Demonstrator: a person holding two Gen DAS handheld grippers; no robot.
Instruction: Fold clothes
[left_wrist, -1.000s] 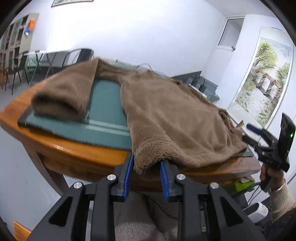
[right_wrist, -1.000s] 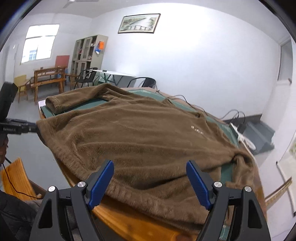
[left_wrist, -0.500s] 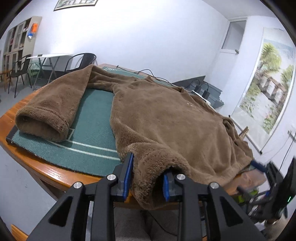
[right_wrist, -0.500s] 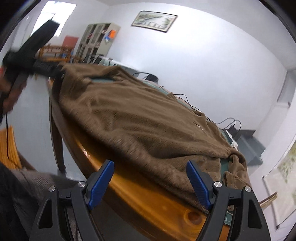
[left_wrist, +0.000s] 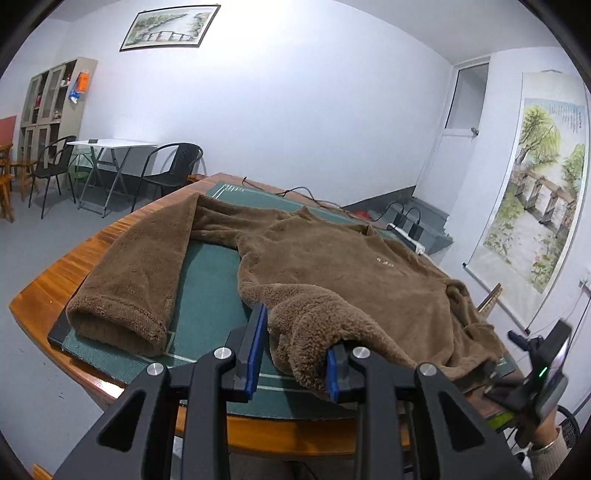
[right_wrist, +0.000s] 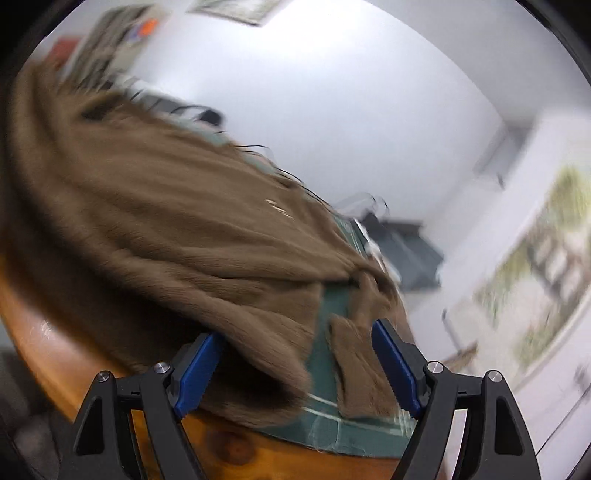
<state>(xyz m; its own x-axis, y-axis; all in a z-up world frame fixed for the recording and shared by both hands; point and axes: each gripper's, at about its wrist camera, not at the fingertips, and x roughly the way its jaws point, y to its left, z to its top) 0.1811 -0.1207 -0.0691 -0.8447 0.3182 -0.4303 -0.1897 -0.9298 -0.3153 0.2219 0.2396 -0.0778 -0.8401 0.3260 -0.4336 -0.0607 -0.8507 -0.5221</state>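
Item: brown fleece sweater (left_wrist: 332, 266), spread front-up over a green mat (left_wrist: 210, 291) on the wooden counter (left_wrist: 48, 280). One sleeve (left_wrist: 136, 280) lies along the counter's left edge, cuff toward the near corner.

Left hand-held gripper (left_wrist: 295, 354): closed on the sweater's near hem corner, raised off the mat, likely to start a fold toward the far edge.

Right hand-held gripper (right_wrist: 295, 365): jaws wide, holding nothing, straddling the opposite hem corner at the near edge; view blurred. Probably positioned to pinch that corner so both lift evenly.
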